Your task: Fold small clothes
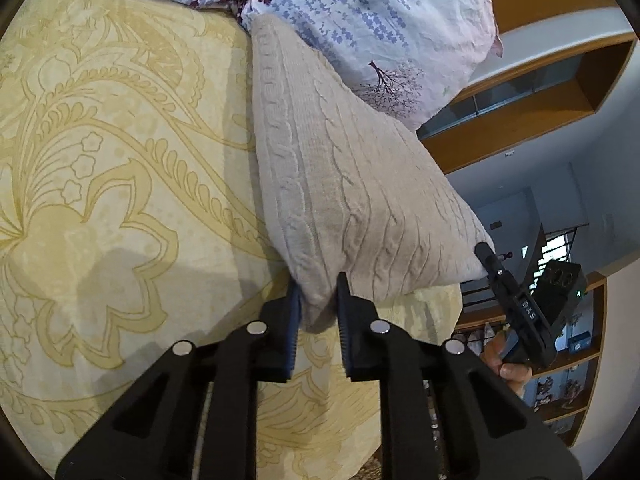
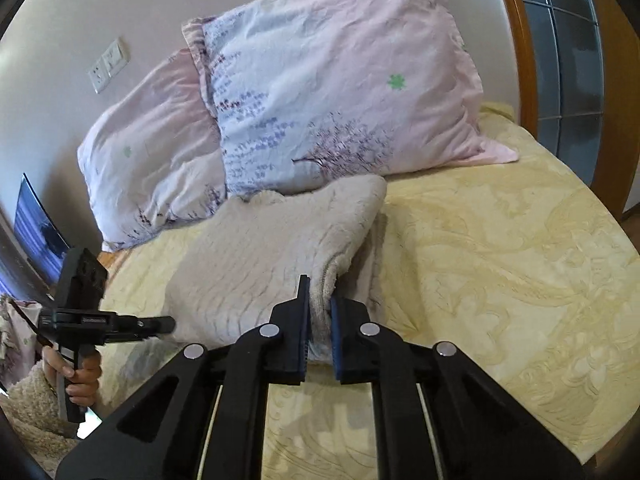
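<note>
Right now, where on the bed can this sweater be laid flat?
Bare yellow bedspread lies right of the cable-knit sweater, below the floral pillows. More bare bedspread shows left of it in the left wrist view. Crowded by the pillows.

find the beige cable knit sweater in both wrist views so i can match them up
Left wrist: the sweater runs from upper centre down into the left claw, which pinches its near edge.
Right wrist: it lies at centre, its edge in the right claw.
Shared landmark: the floral pillow just behind it.
</note>
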The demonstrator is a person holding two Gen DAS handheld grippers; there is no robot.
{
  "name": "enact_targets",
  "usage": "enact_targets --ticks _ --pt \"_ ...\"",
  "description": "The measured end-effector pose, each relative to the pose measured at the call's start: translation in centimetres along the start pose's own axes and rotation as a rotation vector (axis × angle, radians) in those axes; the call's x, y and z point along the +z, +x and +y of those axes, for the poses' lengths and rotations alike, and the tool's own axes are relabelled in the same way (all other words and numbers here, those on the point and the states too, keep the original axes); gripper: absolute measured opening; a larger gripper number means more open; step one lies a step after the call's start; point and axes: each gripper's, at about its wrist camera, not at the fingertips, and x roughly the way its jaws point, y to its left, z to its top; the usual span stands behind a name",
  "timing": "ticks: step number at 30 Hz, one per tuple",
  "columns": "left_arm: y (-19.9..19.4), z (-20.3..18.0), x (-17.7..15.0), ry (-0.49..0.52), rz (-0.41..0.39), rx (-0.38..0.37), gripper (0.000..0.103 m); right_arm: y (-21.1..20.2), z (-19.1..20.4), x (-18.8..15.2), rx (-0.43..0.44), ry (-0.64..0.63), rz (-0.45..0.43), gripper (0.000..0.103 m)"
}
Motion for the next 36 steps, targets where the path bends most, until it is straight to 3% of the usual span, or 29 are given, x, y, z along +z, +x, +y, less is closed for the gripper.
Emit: enact_targets --ticks 6,12,13,15,16,21,25,26,28,32,36 --pt "0.2 0.1 -0.5 0.029 0.003 0.037 0.015 3.4 -1.9 -2.5 -0.107 0.02 0.121 0.009" --pt "-0.3 -0.3 -0.3 0.051 0.021 0.042 0.022 3.2 -2.7 -2.2 -0.026 0.079 0.155 0.012" --pt "-0.7 -0.4 -0.2 0.054 0.016 0.034 0.026 2.9 -2.8 -1.9 -0.005 0.094 0.157 0.019" --pt "-2.1 -0.5 0.4 0.063 -0.03 0.027 0.05 1.9 -3.1 -0.5 0.043 0.134 0.125 0.038" --pt "-2.7 -0.6 0.8 0.065 -0.056 0.033 0.055 1.6 -3.2 0.1 0.05 0.146 0.104 0.05" --pt "-3.4 -0.8 3.6 0.046 -0.114 0.058 0.067 3.9 -4.3 3.7 0.08 0.239 0.101 0.051" --pt "-1.9 -1.2 4.9 0.058 -0.119 0.116 0.071 7.5 -5.6 4.5 0.091 0.324 0.17 0.049" --pt "-1.4 -1.3 5.0 0.058 -0.116 0.122 0.072 8.0 -5.7 4.4 0.106 0.33 0.178 0.03" --pt "-0.7 -1.5 5.2 0.058 -0.106 0.125 0.074 8.4 -4.7 4.6 0.121 0.275 0.166 0.01" --pt "0.0 -1.7 5.5 0.065 -0.103 0.135 0.075 6.7 -3.4 5.4 0.032 0.161 0.047 0.008" --pt "0.7 -1.7 5.9 0.059 -0.099 0.132 0.076 9.1 -5.5 4.5 -0.056 0.192 0.125 0.008"
